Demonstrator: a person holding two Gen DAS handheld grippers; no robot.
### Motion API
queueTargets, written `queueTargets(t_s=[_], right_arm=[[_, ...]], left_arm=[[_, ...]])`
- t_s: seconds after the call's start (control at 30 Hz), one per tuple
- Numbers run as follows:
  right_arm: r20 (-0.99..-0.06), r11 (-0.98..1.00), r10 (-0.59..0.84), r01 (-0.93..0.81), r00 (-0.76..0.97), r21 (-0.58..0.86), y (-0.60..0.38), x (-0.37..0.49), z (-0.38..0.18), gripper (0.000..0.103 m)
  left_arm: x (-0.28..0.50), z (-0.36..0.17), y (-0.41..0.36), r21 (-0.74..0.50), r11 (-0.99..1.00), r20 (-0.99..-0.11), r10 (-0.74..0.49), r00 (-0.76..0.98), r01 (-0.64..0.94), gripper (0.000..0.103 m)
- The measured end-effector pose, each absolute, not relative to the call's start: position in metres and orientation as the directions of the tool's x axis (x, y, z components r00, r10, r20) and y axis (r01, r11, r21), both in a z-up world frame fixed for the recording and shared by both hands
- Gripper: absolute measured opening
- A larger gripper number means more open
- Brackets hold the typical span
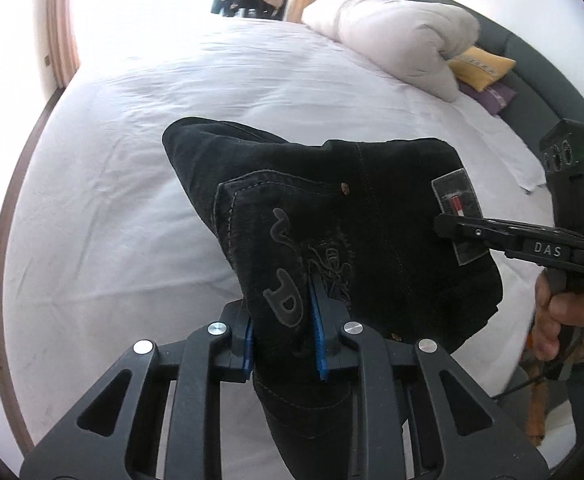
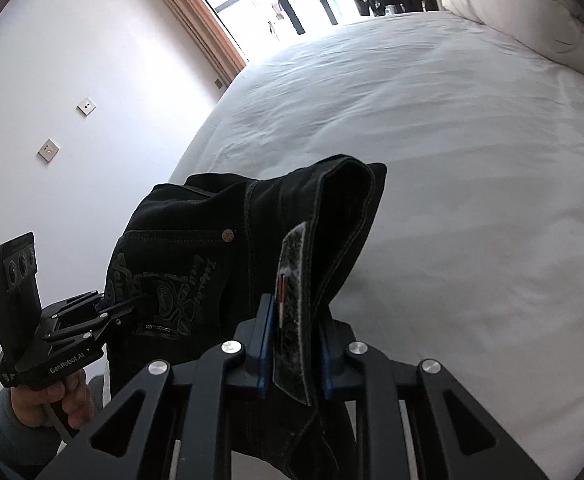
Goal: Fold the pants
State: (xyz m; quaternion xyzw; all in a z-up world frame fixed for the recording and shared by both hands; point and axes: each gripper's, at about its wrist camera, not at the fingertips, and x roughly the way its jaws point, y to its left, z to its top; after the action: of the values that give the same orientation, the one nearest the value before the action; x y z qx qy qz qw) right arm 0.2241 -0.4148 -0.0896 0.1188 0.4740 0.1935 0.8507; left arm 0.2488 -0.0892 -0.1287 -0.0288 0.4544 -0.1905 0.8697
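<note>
Both tools are clamping the black pants above the bed: left tool on the pocket, right tool on the waistband patch; heavy, floppy denim, best gripped at the waistband.

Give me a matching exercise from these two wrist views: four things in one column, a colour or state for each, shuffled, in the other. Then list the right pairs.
Things:
1. pants
2. bed sheet
3. cushion
4. left gripper

Colour or state:
A. yellow, by the headboard
B. shut on the embroidered pocket
C. black, held up off the bed
D. white, wrinkled

Pairs: 1-C, 2-D, 3-A, 4-B. The right gripper is shut on the pants at the waistband patch.
</note>
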Motion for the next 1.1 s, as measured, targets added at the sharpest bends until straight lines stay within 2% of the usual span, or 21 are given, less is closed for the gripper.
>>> queueTargets(t_s=[0.23, 0.33, 0.4, 0.47, 0.57, 0.63, 0.67, 0.77, 0.93, 1.1], right_arm=[[-0.772, 0.893, 0.447, -0.18, 0.453, 0.412, -0.39, 0.286, -0.124, 0.021], [-0.807, 0.909, 0.41, -0.121, 0.425, 0.398, -0.395, 0.3, -0.15, 0.024], [-0.821, 0.916, 0.389, -0.081, 0.419, 0.393, -0.402, 0.304, -0.165, 0.034], [-0.819, 0.912, 0.387, -0.043, 0.424, 0.408, -0.41, 0.302, -0.177, 0.052], [-0.809, 0.907, 0.391, -0.033, 0.439, 0.421, -0.417, 0.294, -0.177, 0.062], [-0.816, 0.911, 0.377, -0.018, 0.437, 0.411, -0.42, 0.285, -0.17, 0.064], [-0.813, 0.911, 0.372, -0.01, 0.448, 0.411, -0.424, 0.278, -0.163, 0.065], [-0.787, 0.921, 0.341, -0.017, 0.514, 0.388, -0.429, 0.254, -0.137, 0.073], [-0.71, 0.956, 0.254, -0.058, 0.657, 0.288, -0.422, 0.197, -0.072, 0.077], [-0.566, 0.983, 0.175, -0.112, 0.805, 0.145, -0.396, 0.125, -0.002, 0.096]], left_arm=[[0.299, -0.153, -0.063, -0.196, 0.942, -0.802, -0.314, 0.508, 0.272, 0.021], [0.315, -0.176, -0.065, -0.187, 0.949, -0.826, -0.291, 0.483, 0.252, 0.028], [0.323, -0.19, -0.063, -0.185, 0.957, -0.833, -0.272, 0.481, 0.222, 0.045], [0.323, -0.197, -0.06, -0.196, 0.961, -0.832, -0.269, 0.486, 0.196, 0.056], [0.315, -0.196, -0.058, -0.184, 0.968, -0.831, -0.244, 0.5, 0.168, 0.071], [0.305, -0.187, -0.048, -0.18, 0.974, -0.824, -0.227, 0.518, 0.141, 0.072], [0.298, -0.182, -0.044, -0.175, 0.976, -0.817, -0.217, 0.534, 0.13, 0.078], [0.263, -0.145, -0.034, -0.158, 0.982, -0.751, -0.186, 0.634, 0.101, 0.103], [0.193, -0.081, -0.035, -0.085, 0.994, -0.597, -0.112, 0.794, 0.076, 0.103], [0.111, -0.017, -0.038, -0.006, 1.0, -0.423, -0.017, 0.906, 0.016, 0.103]])
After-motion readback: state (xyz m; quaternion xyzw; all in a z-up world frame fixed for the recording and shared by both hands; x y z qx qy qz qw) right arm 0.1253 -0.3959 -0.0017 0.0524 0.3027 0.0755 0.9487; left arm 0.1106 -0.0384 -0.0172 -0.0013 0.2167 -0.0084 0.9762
